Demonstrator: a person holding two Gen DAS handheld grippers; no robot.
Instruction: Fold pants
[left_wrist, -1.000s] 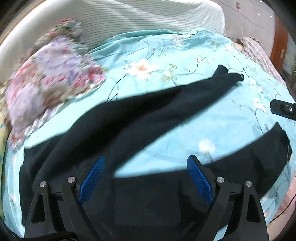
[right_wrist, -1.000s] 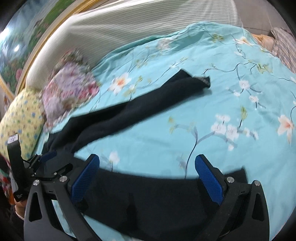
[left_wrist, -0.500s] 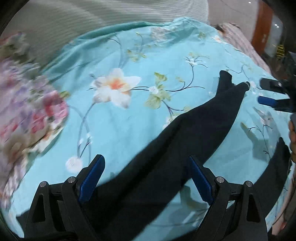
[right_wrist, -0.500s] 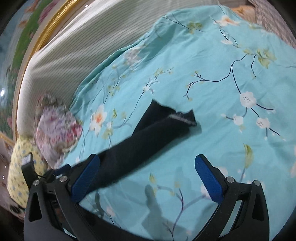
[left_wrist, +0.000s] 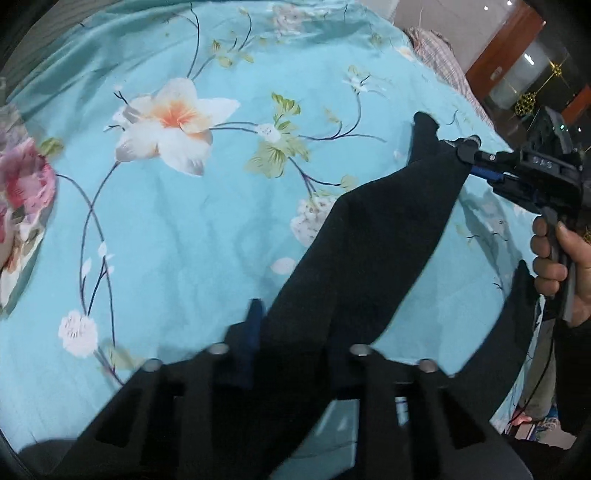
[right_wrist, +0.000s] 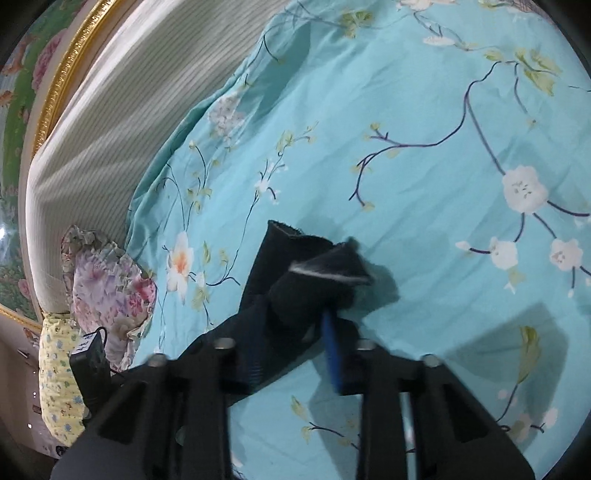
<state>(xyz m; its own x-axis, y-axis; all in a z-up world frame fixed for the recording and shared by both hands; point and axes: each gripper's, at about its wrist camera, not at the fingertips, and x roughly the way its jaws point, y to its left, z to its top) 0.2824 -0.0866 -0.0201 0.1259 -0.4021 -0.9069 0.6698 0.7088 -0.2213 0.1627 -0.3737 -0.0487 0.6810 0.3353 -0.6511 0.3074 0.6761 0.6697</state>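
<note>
Black pants (left_wrist: 369, 240) lie on a turquoise flowered bedspread (left_wrist: 184, 229). One leg runs from the lower middle of the left wrist view up to its cuff (left_wrist: 424, 125) at the right. My left gripper (left_wrist: 295, 332) has its jaws closing, with this leg's cloth pinched between them; only the left blue pad (left_wrist: 255, 325) shows. My right gripper (right_wrist: 295, 332) is also closing, its jaws squeezing the bunched cuff (right_wrist: 317, 262). From the left wrist view the right gripper (left_wrist: 469, 158) bites the cuff's corner. The other leg (left_wrist: 517, 314) lies at the right edge.
A floral pillow (right_wrist: 110, 284) and a yellow pillow (right_wrist: 59, 369) sit at the bed's left by the striped headboard (right_wrist: 110, 129). A plaid cloth (left_wrist: 436, 48) lies at the far corner. A hand (left_wrist: 554, 258) holds the right gripper's handle.
Both grippers moved in over the far pants leg and tipped down. Their jaws went from wide open to nearly shut on the cloth, the right one at the cuff.
</note>
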